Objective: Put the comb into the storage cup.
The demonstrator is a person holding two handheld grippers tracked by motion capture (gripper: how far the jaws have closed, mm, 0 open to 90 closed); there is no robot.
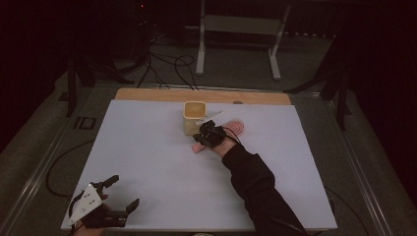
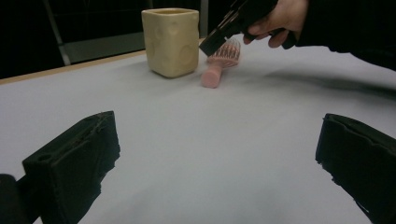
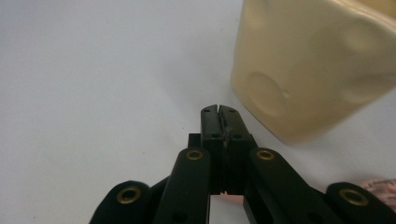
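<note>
A cream square cup [image 1: 194, 118] [image 2: 172, 42] [image 3: 317, 70] with dimpled sides stands upright at the far middle of the white table top [image 1: 147, 162]. A pink hairbrush [image 1: 237, 127] [image 2: 219, 65] lies flat just right of it, its handle pointing toward the near side. My right gripper [image 1: 201, 137] [image 2: 208, 48] [image 3: 219, 112] hovers low beside the cup and over the brush handle, jaws pressed together with nothing seen between them. At the near left corner my left gripper [image 1: 125, 191] [image 2: 215, 154] rests wide open over bare table, holding nothing.
A strip of wooden table edge [image 1: 147, 93] runs along the far side. Beyond it, a white metal stand [image 1: 236, 29] and black cables [image 1: 167, 64] are on the dark floor. A cable [image 1: 54, 167] loops off the table's left side.
</note>
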